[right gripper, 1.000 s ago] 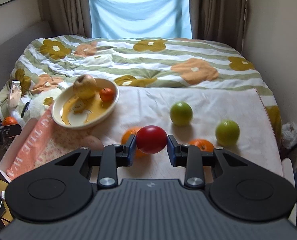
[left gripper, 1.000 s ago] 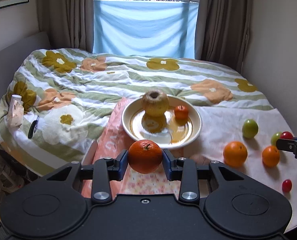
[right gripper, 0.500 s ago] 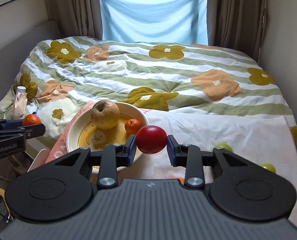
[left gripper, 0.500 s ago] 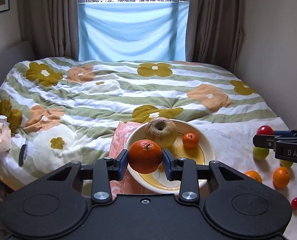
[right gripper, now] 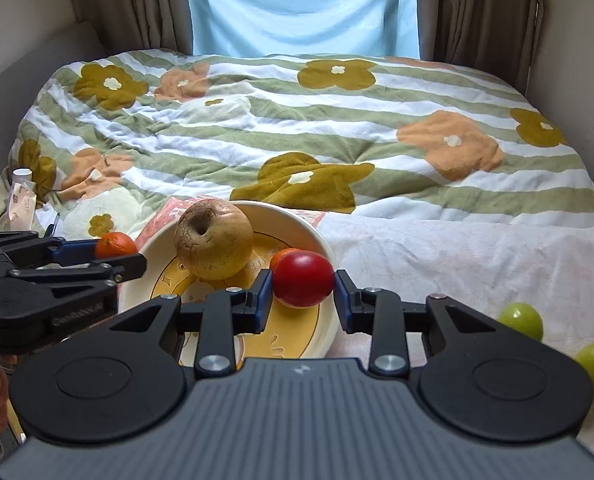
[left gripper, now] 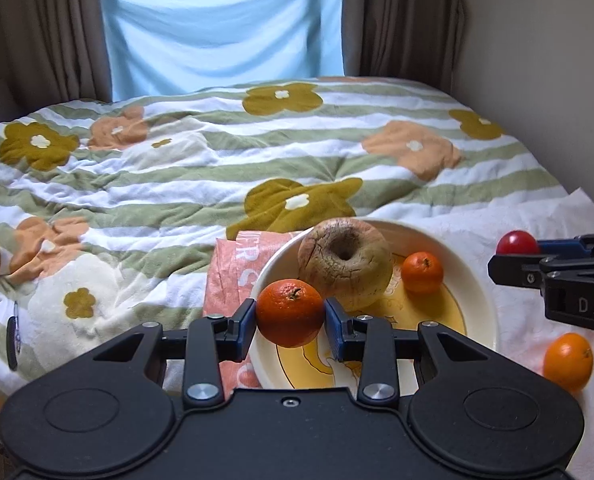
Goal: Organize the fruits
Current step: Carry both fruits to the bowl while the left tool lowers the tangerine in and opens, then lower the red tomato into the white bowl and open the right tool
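Bedroom quilt, striped green and white with big flowers [left gripper: 297, 152], serves as the sorting ground for a fruit tidy-up seen from two wrist cameras. Nearest the lens in the left view, the left gripper [left gripper: 289, 320] is clenched on an orange [left gripper: 289, 312] at lower centre of the frame, poised over the near-left rim of a cream bowl [left gripper: 485, 312]. In the right view, the right gripper [right gripper: 303, 300] clamps a red fruit [right gripper: 303, 283] at centre frame, over the bowl's near-right side. Neither fruit is set down yet.

Just beyond the grippers, the bowl already holds a wrinkled brownish apple [left gripper: 345, 262] and a small orange [left gripper: 422, 267], the apple to the left of its smaller neighbour. The bowl sits partly on a pink printed cloth [left gripper: 233, 264] and partly on a white cloth [right gripper: 457, 256].

Loose fruit is left on the white cloth: an orange at the lower right edge [left gripper: 568, 361] of the left view, with a sliver of another beside it, and two green fruits [right gripper: 521, 320] at the lower right of the right view.

By this showing the job is roughly half done: two pieces in, two about to be released, at least four to collect. Farther back hang a pale blue window cloth [left gripper: 225, 32] and brown curtains [left gripper: 401, 16].
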Motion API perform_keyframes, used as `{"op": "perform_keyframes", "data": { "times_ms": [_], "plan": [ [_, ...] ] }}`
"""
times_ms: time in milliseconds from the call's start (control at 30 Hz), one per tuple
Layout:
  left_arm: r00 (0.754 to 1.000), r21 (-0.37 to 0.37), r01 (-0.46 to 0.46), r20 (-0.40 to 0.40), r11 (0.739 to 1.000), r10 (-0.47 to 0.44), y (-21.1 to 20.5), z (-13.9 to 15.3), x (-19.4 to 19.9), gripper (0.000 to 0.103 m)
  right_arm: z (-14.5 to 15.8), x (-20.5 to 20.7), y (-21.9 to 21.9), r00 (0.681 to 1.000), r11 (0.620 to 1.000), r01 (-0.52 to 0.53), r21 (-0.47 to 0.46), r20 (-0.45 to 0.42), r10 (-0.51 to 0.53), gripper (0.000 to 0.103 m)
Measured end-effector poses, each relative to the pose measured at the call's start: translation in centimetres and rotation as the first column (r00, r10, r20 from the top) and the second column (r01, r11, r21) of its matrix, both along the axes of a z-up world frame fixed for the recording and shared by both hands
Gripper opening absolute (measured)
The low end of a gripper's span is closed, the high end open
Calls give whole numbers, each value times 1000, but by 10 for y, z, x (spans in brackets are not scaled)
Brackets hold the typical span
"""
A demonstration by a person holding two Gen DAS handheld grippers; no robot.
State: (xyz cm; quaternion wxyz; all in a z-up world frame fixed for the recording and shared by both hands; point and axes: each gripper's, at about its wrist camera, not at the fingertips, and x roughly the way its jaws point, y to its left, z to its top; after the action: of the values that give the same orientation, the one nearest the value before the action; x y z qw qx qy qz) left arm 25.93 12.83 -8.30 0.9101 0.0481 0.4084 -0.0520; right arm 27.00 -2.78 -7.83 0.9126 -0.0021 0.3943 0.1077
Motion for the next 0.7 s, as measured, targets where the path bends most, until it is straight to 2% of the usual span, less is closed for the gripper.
{"op": "perform_keyframes", "data": {
  "times_ms": [200, 400, 467, 500, 533, 600, 700],
  "plan": [
    [998, 31, 47, -45, 998, -46, -2, -25, 19, 40, -13, 11, 3, 999, 1000, 27, -2, -28, -27, 47],
    [996, 60, 77, -38, 995, -75, -7, -31, 23, 42, -22, 15, -2, 997, 999, 52, -4, -49, -52, 47],
    [995, 47, 98, -38, 994, -96, -8, -29, 22, 62, -22, 15, -4, 997, 998, 57, -4, -50, -57, 47],
    [995, 54, 102, -28, 993, -100, -10, -27, 18, 83, -22, 14, -5, 997, 998, 59, -5, -50, -59, 47],
    [995, 82, 96, -8, 992, -96, -12, -25, 15, 97, -22, 14, -5, 997, 998, 60, -5, -49, -61, 47],
    [994, 126, 102, 19, 987, -105, -15, -20, 9, 98, -22, 13, -7, 997, 998, 62, -4, -48, -62, 47],
    [995, 107, 100, 14, 989, -103, -12, -14, 3, 98, -21, 13, -8, 997, 998, 58, -1, -52, -58, 47]
  ]
}}
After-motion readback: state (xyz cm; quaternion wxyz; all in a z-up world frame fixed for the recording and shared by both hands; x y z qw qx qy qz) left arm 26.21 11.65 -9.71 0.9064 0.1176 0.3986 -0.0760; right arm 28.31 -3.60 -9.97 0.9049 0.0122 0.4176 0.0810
